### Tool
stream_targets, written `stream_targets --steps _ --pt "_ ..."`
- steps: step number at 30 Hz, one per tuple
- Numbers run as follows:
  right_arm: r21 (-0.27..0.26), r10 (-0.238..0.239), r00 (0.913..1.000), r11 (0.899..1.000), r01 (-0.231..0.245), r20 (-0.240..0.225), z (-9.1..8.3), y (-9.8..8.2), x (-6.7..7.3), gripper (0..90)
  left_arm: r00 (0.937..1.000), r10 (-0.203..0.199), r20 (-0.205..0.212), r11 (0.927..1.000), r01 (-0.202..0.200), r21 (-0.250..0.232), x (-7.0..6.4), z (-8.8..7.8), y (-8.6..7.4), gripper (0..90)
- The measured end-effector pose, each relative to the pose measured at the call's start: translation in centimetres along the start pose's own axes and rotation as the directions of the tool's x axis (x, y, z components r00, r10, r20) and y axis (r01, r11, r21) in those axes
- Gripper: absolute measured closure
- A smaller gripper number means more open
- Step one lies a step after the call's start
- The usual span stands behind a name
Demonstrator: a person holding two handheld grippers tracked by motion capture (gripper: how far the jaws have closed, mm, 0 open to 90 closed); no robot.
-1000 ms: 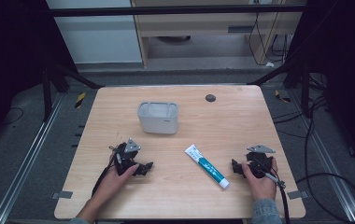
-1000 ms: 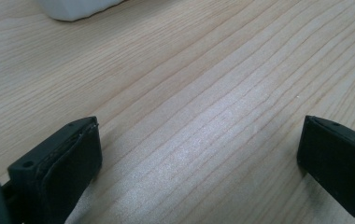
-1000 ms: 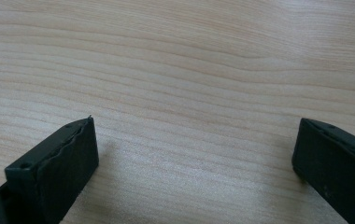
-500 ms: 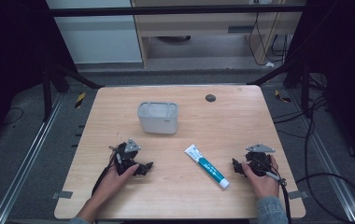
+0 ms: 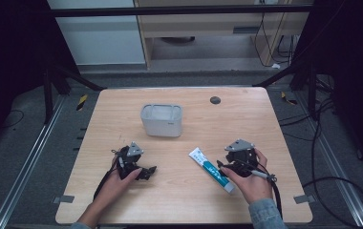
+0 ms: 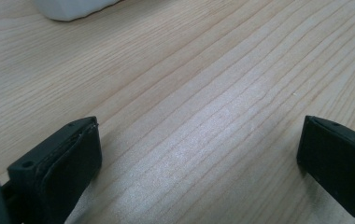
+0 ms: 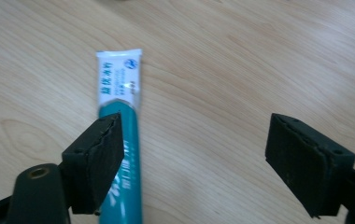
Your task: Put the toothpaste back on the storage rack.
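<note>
Both tongs are gaping, gripping nothing. Right gripper point(image 5: 223, 164) is hovering just beside the toothpaste tube point(image 5: 211, 170), its left jaw overlapping the teal body in the right gripper view. That tube point(image 7: 119, 140) is lying flat on the wooden table point(image 5: 198, 200), long axis slanting, white crimped end pointing toward the white container point(image 5: 161, 119), the other end toward me. Left gripper point(image 5: 147, 171) is resting well apart over bare wood, in my left hand point(image 5: 117, 183).
</note>
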State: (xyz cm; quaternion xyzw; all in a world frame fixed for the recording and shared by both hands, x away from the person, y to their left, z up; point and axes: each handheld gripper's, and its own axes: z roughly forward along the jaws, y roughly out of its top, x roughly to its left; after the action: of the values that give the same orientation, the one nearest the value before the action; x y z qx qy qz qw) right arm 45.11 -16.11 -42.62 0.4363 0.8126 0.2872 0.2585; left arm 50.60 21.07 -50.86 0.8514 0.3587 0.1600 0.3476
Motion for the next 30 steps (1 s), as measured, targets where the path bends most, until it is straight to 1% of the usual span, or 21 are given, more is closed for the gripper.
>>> stream_targets --steps 5,7,9,11,14,16,18,21,25,30 --pt "0.031 -0.045 0.9985 0.998 0.046 -0.031 0.5 1.6 1.4 22.7 1.0 0.0 0.0 1.0 0.0 -0.001 0.0 0.0 0.0 0.0" --pt "0.044 -0.055 0.9974 0.997 0.057 -0.048 0.8 1.9 1.7 22.6 1.0 0.0 0.0 1.0 0.0 0.0 0.0 0.0 0.0 0.0" --pt "0.062 -0.065 0.9964 0.996 0.069 -0.054 1.2 2.2 2.0 22.3 1.0 0.0 0.0 1.0 0.0 0.0 0.0 0.0 0.0 0.0" --pt "0.071 -0.068 0.9959 0.995 0.072 -0.059 1.5 2.4 2.1 22.2 1.0 0.0 0.0 1.0 0.0 -0.001 0.0 0.0 0.0 0.0" --pt "0.087 -0.062 0.9942 0.994 0.07 -0.088 2.2 2.7 2.5 21.9 1.0 0.0 0.0 1.0 0.0 -0.001 0.0 0.0 0.0 0.0" --pt "0.105 -0.062 0.9921 0.992 0.074 -0.109 2.8 3.0 2.7 23.9 1.0 0.0 0.0 1.0 0.0 -0.001 0.0 0.0 0.0 0.0" --pt "0.11 -0.061 0.9915 0.991 0.074 -0.115 2.9 3.1 2.8 24.7 1.0 -0.001 0.0 1.0 0.001 0.0 0.0 0.0 0.0 0.0" --pt "0.126 -0.07 0.9883 0.988 0.087 -0.136 3.2 3.4 3.1 28.5 1.0 0.0 0.001 1.0 0.0 0.0 0.0 0.0 0.0 0.0" --pt "0.136 -0.076 0.9867 0.986 0.096 -0.143 3.5 3.4 3.2 29.5 1.0 0.0 0.001 1.0 0.0 0.0 0.0 0.0 0.0 0.0" --pt "0.151 -0.064 0.9861 0.985 0.087 -0.153 3.8 3.2 3.2 28.8 1.0 0.0 0.001 1.0 0.0 0.0 0.0 0.0 0.0 0.0"
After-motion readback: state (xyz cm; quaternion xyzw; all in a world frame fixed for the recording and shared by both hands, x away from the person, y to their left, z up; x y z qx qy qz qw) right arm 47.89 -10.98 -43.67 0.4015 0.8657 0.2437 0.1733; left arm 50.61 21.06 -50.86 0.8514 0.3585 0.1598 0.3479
